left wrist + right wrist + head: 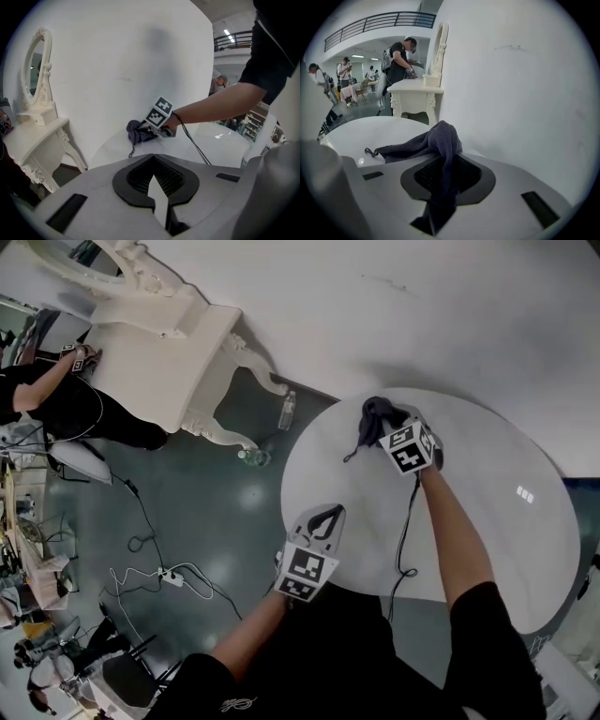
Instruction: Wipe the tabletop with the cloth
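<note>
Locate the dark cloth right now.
In the head view the cloth is at the far edge of the round white table, near the wall, clamped in the right tool.

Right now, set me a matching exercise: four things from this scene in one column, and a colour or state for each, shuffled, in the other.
Things
1. cloth
2. left gripper
3. right gripper
4. dressing table

Colour or state
A. shut, with nothing in it
B. white, with carved legs
C. dark grey, trailing onto the round table
D. shut on the cloth

Pairs: 1-C, 2-A, 3-D, 4-B
</note>
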`<act>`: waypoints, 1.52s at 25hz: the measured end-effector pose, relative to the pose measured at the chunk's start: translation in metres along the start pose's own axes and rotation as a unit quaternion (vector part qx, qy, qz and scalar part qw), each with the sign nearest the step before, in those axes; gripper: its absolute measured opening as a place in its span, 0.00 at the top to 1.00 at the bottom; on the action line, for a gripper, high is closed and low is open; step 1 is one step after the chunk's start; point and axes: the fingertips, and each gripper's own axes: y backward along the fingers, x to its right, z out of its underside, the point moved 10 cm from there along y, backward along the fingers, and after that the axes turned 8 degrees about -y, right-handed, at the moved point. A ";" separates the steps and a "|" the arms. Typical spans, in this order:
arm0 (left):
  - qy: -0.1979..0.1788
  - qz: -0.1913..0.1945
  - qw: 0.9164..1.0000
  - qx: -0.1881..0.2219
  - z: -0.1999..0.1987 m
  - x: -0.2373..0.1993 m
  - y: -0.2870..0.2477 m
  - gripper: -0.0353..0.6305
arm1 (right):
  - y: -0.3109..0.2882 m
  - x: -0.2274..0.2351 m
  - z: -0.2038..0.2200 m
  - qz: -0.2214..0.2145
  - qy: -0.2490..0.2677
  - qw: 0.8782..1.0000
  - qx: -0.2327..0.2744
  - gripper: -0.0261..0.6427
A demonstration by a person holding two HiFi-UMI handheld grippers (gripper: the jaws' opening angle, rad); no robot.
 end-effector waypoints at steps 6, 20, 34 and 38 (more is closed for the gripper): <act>0.009 -0.006 1.000 -0.005 -0.005 0.009 -0.014 0.94 | -0.011 0.033 -0.006 0.014 0.011 1.000 0.009 0.87; 0.001 0.011 1.000 -0.006 0.005 0.025 -0.017 0.94 | 0.039 0.001 0.038 -0.022 0.050 0.998 0.003 0.88; -0.034 0.064 0.997 0.007 0.041 0.072 0.024 0.94 | 0.127 -0.087 0.110 -0.015 0.035 0.999 -0.025 0.88; -0.029 0.068 0.997 0.000 0.057 0.080 0.034 0.94 | 0.148 -0.115 0.127 -0.012 0.028 0.999 -0.037 0.88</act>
